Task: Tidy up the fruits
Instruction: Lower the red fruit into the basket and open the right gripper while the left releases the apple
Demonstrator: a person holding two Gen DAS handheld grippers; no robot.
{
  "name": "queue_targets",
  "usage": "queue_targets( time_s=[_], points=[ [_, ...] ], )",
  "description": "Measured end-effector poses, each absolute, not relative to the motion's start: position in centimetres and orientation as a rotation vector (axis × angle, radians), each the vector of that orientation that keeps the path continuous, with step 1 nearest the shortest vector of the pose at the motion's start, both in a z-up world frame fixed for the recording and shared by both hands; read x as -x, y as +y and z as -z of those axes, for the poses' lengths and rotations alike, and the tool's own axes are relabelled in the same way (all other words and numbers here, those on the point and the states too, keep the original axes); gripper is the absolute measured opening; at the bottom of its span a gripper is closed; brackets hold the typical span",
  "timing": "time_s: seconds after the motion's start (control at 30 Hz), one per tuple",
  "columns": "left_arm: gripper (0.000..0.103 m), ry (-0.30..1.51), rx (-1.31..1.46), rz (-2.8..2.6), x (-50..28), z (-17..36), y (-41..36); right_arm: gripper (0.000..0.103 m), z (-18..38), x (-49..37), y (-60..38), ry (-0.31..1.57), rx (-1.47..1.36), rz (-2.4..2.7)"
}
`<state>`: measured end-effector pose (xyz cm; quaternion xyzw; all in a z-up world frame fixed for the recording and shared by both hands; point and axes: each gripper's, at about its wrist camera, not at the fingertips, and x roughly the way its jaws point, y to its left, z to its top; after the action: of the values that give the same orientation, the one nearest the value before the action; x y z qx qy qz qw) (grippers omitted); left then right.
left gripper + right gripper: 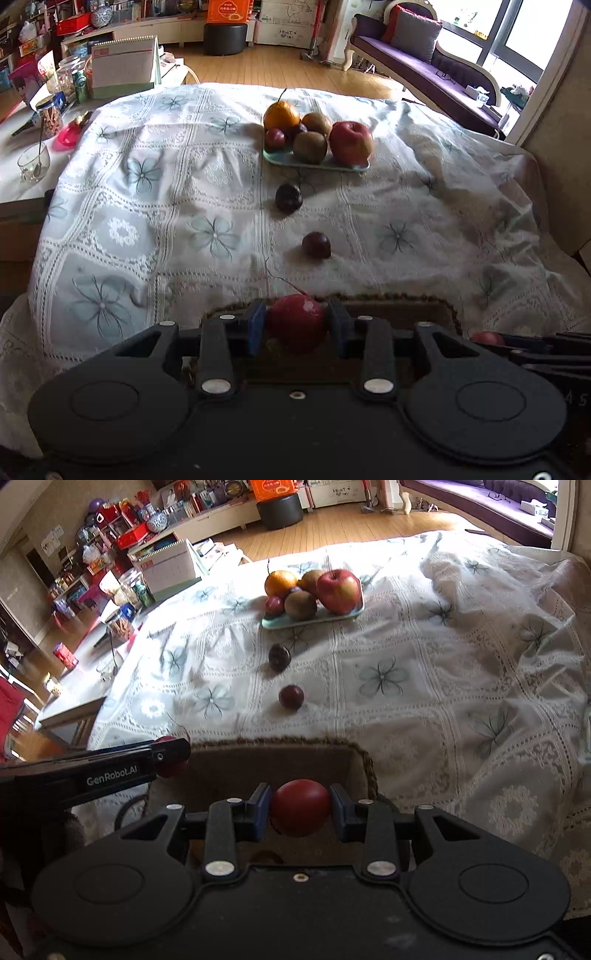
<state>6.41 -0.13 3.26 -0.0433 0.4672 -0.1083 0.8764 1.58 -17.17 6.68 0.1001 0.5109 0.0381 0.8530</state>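
Observation:
My left gripper (296, 318) is shut on a round red fruit (295, 334) with a thin tail, held over the near rim of a brown woven basket (406, 298). In the right wrist view, my right gripper (301, 802) is shut on a smooth red fruit (300, 812) above the same basket (364, 757). The left gripper (170, 754) shows side-on at the left there. A pale green plate (280, 158) farther back holds an orange (281, 115), a red apple (350, 142), kiwis and small plums. Two dark fruits (289, 197) (316, 244) lie loose on the cloth between plate and basket.
A floral white tablecloth (166, 206) covers the table and falls in folds on the right. To the left, a lower side table carries a glass cup (33, 162), jars, a can and a desk calendar (123, 66). Beyond lie a wooden floor and a purple sofa (424, 62).

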Motion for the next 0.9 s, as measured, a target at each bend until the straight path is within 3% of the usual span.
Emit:
queue_targets(
  time_s=[0.43,0.9],
  points=[
    [0.045,1.023,-0.015,0.091,-4.7,1.4,-1.3,0.035,-2.5,-1.7,-15.0,1.176,-0.103,-0.006],
    [0.045,1.087,-0.044,0.068,-5.1,3.0,-1.6,0.035,-1.5,-2.3,-14.8,1.213,-0.102,0.005]
  ],
)
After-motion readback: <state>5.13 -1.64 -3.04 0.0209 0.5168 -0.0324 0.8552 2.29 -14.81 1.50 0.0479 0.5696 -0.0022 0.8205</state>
